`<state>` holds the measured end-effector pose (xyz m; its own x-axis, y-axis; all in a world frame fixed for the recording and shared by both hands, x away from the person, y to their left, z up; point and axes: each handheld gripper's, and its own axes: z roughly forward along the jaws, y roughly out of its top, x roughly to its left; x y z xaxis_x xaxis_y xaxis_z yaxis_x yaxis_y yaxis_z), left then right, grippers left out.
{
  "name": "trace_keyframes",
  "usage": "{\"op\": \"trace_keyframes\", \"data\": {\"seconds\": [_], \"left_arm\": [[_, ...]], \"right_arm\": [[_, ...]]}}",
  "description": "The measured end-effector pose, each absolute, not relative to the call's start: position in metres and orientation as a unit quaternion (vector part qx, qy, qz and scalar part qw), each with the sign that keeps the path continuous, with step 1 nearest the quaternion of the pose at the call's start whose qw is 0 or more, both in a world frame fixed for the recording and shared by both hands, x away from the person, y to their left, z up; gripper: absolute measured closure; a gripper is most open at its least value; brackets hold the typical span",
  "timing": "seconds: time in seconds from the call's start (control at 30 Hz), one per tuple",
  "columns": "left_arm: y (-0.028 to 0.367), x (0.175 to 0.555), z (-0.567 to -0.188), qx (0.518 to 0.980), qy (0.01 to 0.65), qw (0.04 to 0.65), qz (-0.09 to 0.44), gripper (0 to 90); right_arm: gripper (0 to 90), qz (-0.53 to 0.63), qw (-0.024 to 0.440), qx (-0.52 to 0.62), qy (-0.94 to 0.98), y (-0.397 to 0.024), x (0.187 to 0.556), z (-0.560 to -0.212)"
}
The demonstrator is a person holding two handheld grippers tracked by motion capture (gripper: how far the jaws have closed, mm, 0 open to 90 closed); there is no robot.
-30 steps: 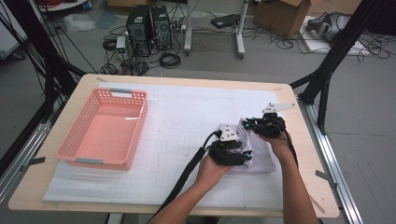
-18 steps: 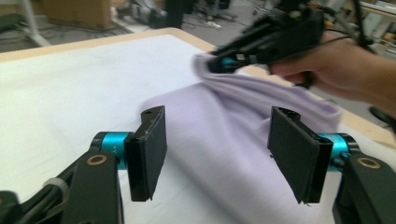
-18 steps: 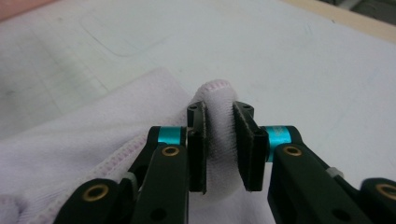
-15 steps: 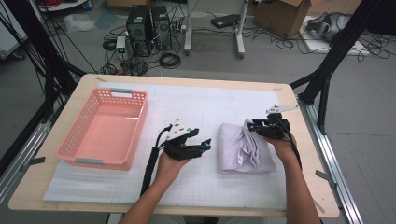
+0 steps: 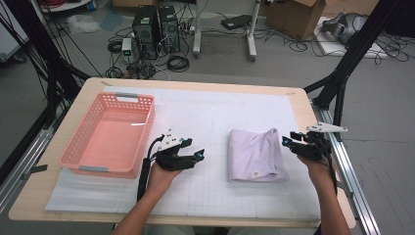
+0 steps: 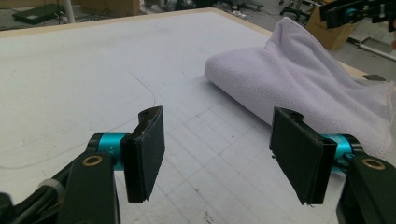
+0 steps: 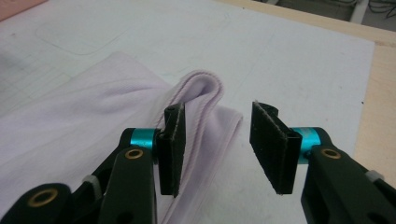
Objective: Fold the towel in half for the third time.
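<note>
Pink basket [image 5: 108, 139] at desk [image 5: 298, 100] left edge, nothing inside; folded towel [image 5: 255, 155] w/ both tools spread, left tool [image 5: 190, 156], right tool [image 5: 288, 143].

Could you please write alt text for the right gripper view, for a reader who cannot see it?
The right gripper stands open just above a folded lilac cloth, its raised corner beside the left pad, nothing held. The cloth lies on a white gridded mat covering a wooden table.

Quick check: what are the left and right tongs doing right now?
Left tongs: just opened, empty, short of the folded towel.
Right tongs: just opened, nothing gripped, towel edge beside one pad.
</note>
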<state>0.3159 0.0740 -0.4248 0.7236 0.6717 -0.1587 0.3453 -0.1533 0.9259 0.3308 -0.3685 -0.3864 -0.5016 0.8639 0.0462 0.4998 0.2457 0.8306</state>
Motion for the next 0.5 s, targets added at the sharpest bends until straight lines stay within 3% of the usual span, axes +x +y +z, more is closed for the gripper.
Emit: {"op": "trace_keyframes", "data": {"seconds": [0.2, 0.37, 0.4, 0.43, 0.5], "left_arm": [[0.076, 0.315, -0.426, 0.746, 0.337, 0.555, 0.150, 36.0], [0.078, 0.313, -0.426, 0.744, 0.338, 0.557, 0.149, 35.9], [0.079, 0.313, -0.427, 0.744, 0.338, 0.556, 0.150, 35.9], [0.079, 0.312, -0.428, 0.745, 0.338, 0.556, 0.149, 35.9], [0.081, 0.310, -0.429, 0.745, 0.338, 0.556, 0.148, 35.9]], "right_arm": [[61.9, 0.416, 0.183, 0.445, 0.771, -0.356, 0.301, -0.404], [59.4, 0.429, 0.128, 0.458, 0.768, -0.344, 0.287, -0.419], [62.1, 0.427, 0.125, 0.459, 0.769, -0.342, 0.286, -0.421], [74.0, 0.421, 0.113, 0.462, 0.772, -0.341, 0.286, -0.425], [84.1, 0.412, 0.103, 0.464, 0.778, -0.341, 0.285, -0.430]]}}
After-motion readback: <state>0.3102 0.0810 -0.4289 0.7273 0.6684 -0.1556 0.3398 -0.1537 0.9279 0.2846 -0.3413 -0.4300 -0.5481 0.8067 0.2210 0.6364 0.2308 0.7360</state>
